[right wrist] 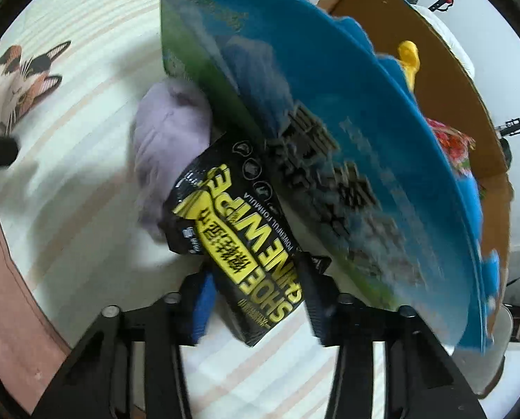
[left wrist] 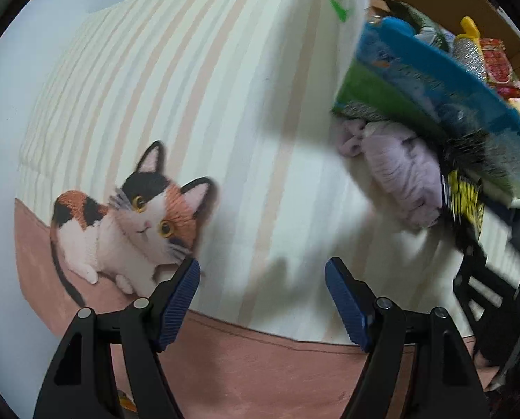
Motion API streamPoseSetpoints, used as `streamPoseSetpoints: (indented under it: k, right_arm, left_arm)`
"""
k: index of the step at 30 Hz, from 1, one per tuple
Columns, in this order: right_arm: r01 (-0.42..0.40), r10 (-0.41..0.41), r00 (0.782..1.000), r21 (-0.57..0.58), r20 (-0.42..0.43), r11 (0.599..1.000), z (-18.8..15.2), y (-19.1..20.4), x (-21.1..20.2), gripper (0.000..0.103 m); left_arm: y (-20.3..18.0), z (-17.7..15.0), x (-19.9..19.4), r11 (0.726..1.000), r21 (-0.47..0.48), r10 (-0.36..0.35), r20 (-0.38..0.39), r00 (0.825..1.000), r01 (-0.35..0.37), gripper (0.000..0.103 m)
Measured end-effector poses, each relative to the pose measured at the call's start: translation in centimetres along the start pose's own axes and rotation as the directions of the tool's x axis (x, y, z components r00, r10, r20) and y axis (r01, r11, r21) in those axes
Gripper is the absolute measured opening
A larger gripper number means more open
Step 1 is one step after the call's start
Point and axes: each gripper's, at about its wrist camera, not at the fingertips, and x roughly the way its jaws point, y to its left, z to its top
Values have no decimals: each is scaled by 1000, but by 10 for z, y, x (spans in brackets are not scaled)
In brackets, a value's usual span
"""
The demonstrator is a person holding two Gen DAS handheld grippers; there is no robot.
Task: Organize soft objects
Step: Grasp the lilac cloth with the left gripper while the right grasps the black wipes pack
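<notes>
Striped cat-print mat (left wrist: pixel 225 104) beside cardboard box (right wrist: pixel 434 70).

On the table (left wrist: pixel 1 111) lies a mat (left wrist: pixel 225 104), with its cat picture (left wrist: pixel 127 223) at near left. A bundled cloth (left wrist: pixel 403 178) lies on the mat's right part, touching a wipes pack (right wrist: pixel 239 244) just right. A cardboard box (right wrist: pixel 434 70) stands far right.

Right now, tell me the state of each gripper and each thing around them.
left gripper: open, empty, over the cat mat.
right gripper: shut on shoe wipe pack.
lilac cloth: crumpled, partly under the pack.
blue picture bag: tilted, blurred.
cardboard box: open, holding items.
</notes>
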Motion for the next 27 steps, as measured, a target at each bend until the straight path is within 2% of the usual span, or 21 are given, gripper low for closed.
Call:
streamPoseSetpoints:
  k: [2, 5, 7, 8, 11, 12, 14, 16, 17, 18, 19, 20, 22, 23, 27]
  right_arm:
    - [22, -22, 1000, 5, -16, 1000, -14, 1, -4, 35]
    - [38, -36, 998, 32, -52, 999, -43, -7, -8, 32]
    - [43, -35, 995, 82, -91, 996, -71, -19, -10, 32]
    - [43, -31, 994, 106, -109, 993, -82, -24, -10, 32]
    - [51, -23, 987, 175, -158, 983, -108, -38, -10, 31]
    - [53, -19, 985, 198, -172, 979, -116, -43, -10, 31]
    - [65, -18, 981, 236, -194, 970, -126, -50, -9, 31]
    - [81, -24, 976, 255, -218, 964, -133, -61, -7, 31]
    - [84, -23, 974, 264, -225, 961, -135, -63, -7, 30]
    - [82, -17, 973, 272, -232, 959, -136, -65, -7, 30]
    - [78, -9, 971, 279, -240, 957, -138, -70, -9, 30]
    - [72, 0, 969, 283, -246, 956, -126, -72, -5, 30]
    - [59, 21, 966, 299, -258, 953, -138, -83, -7, 30]
    - [52, 33, 963, 306, -266, 951, -127, -81, -4, 30]
    - [2, 119, 948, 383, -294, 924, -125, -85, -1, 29]
  left_arm:
    - [-5, 6, -1, 999, -8, -33, -4, 999, 33, 73]
    - [-17, 18, 2, 991, -44, -129, -21, 991, 128, 73]
    - [-24, 27, 9, 970, -104, -225, -30, 974, 221, 73]
    - [-27, 31, 14, 952, -143, -279, -35, 960, 272, 73]
    - [-36, 38, 30, 902, -240, -375, -29, 926, 358, 73]
    - [-39, 40, 36, 890, -267, -389, -22, 921, 370, 73]
    - [-47, 41, 47, 877, -302, -398, -17, 917, 374, 72]
    - [-53, 42, 43, 883, -303, -366, 39, 930, 360, 71]
    - [-57, 43, 41, 887, -293, -357, 53, 933, 356, 59]
    - [-58, 43, 43, 896, -285, -343, 43, 938, 341, 55]
    - [-59, 42, 40, 903, -281, -322, 59, 945, 325, 42]
    - [-59, 41, 41, 905, -278, -320, 57, 946, 323, 39]
    - [-53, 38, 40, 902, -278, -324, 72, 943, 331, 35]
    - [-50, 35, 40, 899, -282, -328, 76, 942, 336, 31]
    - [-32, 18, 40, 902, -282, -322, 66, 944, 328, 30]
